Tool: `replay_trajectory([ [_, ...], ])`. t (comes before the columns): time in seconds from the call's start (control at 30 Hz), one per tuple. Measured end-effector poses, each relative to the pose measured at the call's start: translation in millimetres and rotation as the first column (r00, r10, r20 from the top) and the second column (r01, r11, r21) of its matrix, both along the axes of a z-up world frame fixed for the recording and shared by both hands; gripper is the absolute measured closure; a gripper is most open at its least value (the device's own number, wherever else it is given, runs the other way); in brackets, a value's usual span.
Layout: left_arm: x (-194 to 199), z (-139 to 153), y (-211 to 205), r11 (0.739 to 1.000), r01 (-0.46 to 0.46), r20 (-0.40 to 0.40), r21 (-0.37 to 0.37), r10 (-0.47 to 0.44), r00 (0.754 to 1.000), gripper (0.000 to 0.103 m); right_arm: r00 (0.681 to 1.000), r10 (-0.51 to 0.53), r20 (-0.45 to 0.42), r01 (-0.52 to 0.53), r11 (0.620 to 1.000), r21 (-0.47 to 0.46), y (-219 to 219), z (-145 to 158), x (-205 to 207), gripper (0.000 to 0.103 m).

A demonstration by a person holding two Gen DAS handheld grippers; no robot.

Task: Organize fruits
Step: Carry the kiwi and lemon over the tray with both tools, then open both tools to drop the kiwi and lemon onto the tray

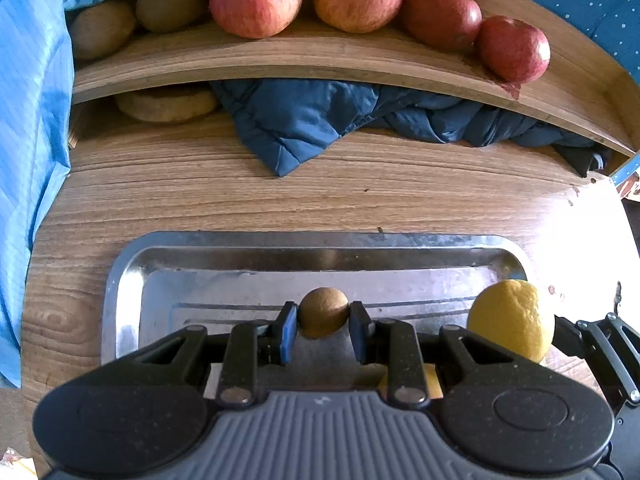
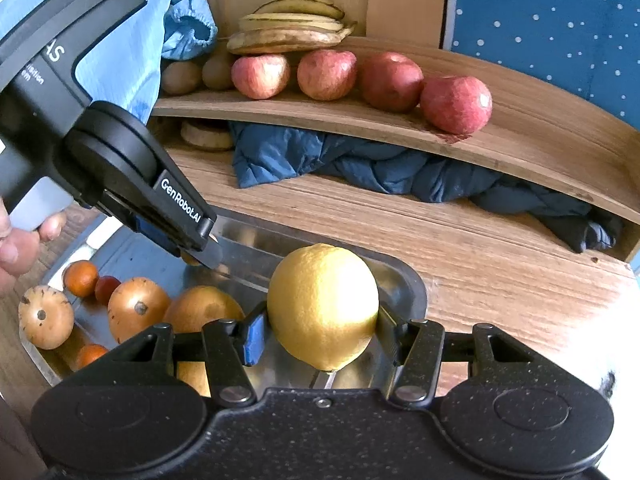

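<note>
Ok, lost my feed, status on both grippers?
Left gripper shut on kiwi. Right gripper shut on lemon. Both over metal tray. Nothing in the way.

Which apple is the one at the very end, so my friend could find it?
Find the curved wooden shelf above the blue jacket. Four apples sit in a row under the bananas. It is the rightmost apple, standing slightly apart, nearest the shelf's front edge.

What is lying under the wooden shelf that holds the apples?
Under the wooden shelf lies a crumpled dark blue quilted cloth and, to its left, a flat pale brown round thing. Whatever the cloth covers, and the space farther back, cannot be seen.
</note>
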State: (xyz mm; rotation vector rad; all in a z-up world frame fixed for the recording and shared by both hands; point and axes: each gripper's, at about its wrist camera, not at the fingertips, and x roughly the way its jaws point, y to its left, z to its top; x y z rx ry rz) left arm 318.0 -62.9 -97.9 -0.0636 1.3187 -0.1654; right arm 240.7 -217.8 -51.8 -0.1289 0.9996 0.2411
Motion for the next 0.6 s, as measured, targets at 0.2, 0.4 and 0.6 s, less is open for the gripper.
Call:
replay_trajectory([
  [0.2,5.4,-0.4,1.5,1.000,-0.012,-0.005,-0.004,0.012,1.000,0.073,1.000,0.026,-0.010,-0.026,1.000,0.009,2.8,-6.6,8.6,0.046],
  [0.4,6.9,-0.9,0.6,1.000,-0.008,-0.012,-0.004,0.007,1.000,0.073,0.999,0.033,-0.015,-0.033,0.999,0.015,3.7,-9.6,15.0,0.046],
  [0.6,7.3,-1.2,0.3,1.000,-0.013,-0.019,0.005,0.013,1.000,0.073,0.999,0.031,-0.026,-0.031,0.999,0.016,2.8,-12.2,18.1,0.046],
])
